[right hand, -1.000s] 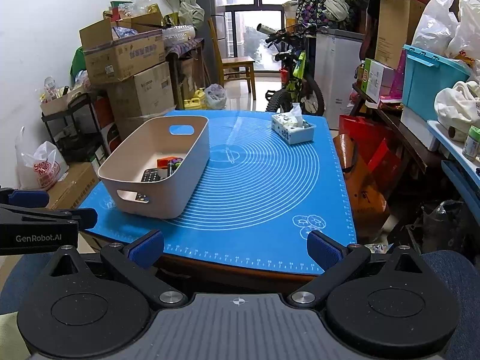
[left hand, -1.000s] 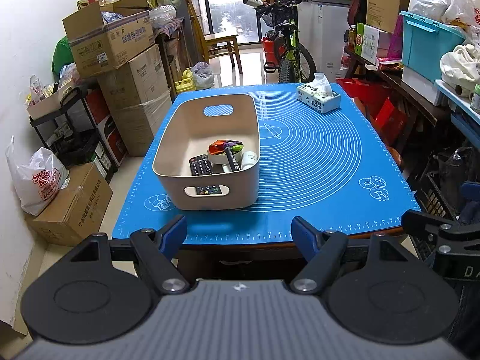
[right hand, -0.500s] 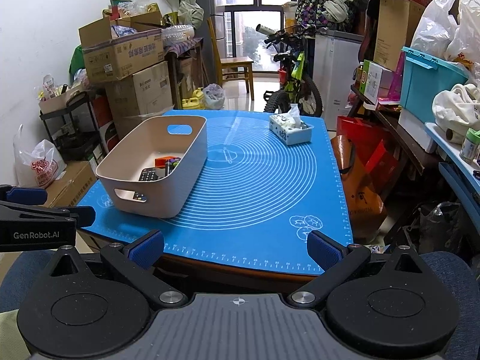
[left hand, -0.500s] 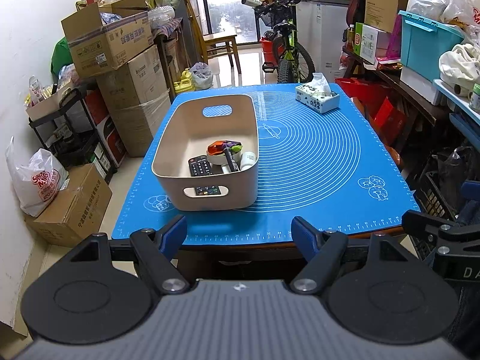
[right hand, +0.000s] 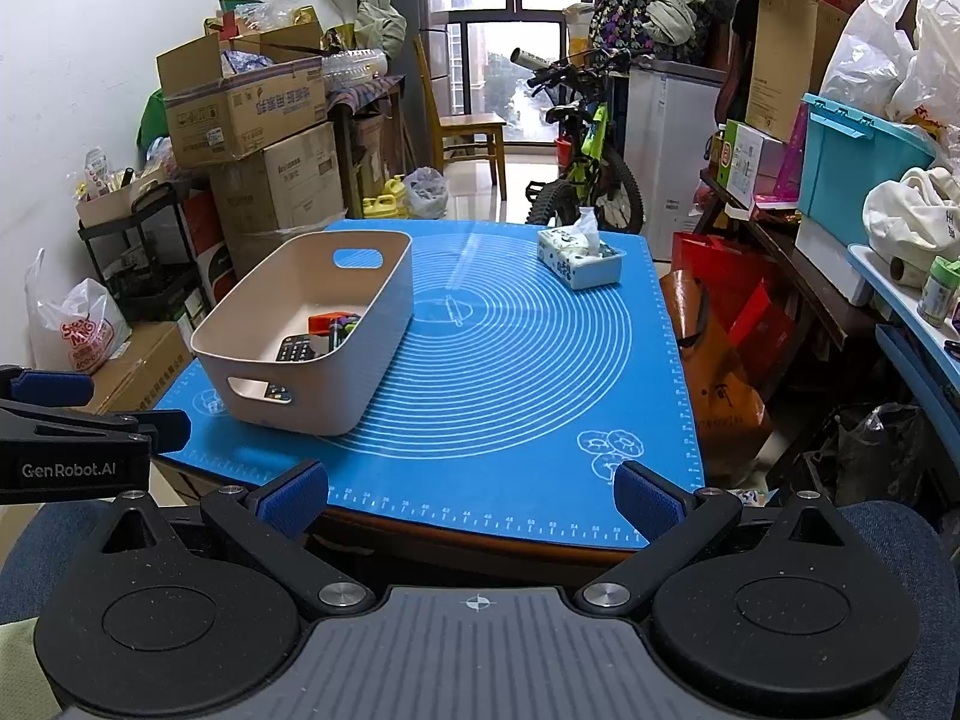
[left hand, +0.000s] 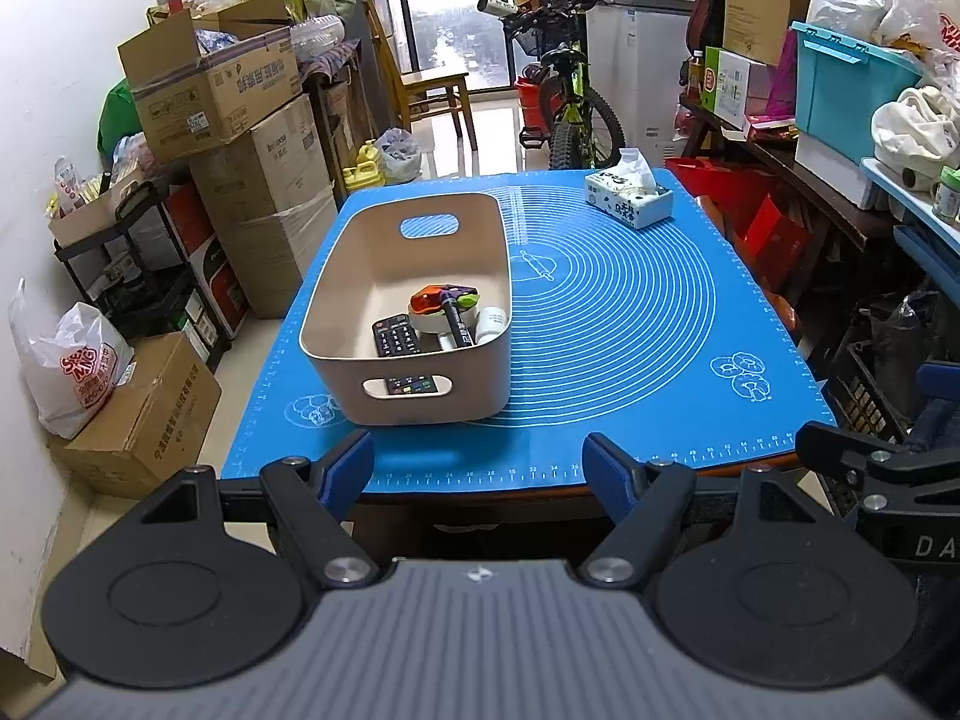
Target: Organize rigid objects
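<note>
While nothing had moved, we held both the left gripper (left hand: 478, 465) and right gripper (right hand: 471, 495) wide and empty; the bin (left hand: 384, 264) looked packed, job likely done.

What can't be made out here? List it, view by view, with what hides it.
- Left wrist view: the remote control in the bin is half hidden by the near wall; only buttons show through the handle slot.
- Right wrist view: the bin's near wall covers most of its contents.
- Both views: print on the tissue box is too small to read.
</note>
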The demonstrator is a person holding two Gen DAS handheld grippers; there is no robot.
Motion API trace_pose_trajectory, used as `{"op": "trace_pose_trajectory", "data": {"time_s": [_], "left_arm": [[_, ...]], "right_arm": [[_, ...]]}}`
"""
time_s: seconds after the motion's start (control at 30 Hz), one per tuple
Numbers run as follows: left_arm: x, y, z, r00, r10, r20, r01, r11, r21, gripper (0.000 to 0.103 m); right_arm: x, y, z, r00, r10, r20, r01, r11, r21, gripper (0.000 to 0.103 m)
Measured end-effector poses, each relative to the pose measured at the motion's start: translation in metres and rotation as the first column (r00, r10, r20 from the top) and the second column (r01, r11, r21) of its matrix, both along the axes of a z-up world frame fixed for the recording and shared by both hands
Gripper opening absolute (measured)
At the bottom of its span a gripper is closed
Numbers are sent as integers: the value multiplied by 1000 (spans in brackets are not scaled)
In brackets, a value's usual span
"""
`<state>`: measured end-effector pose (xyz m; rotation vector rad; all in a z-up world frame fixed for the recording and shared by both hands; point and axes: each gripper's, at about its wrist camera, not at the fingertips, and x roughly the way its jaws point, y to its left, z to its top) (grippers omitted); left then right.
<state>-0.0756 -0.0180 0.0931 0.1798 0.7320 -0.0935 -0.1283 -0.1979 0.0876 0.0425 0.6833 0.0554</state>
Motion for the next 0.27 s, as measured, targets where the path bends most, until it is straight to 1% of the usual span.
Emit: {"op": "trace_pose_trajectory", "data": {"time_s": [0.27], "left_arm": [[0,2,1,1000,5,0,-5,1000,8,77]], "right_arm": [[-1,-1,1,1000,1,5,-1,1000,-5,100]]}}
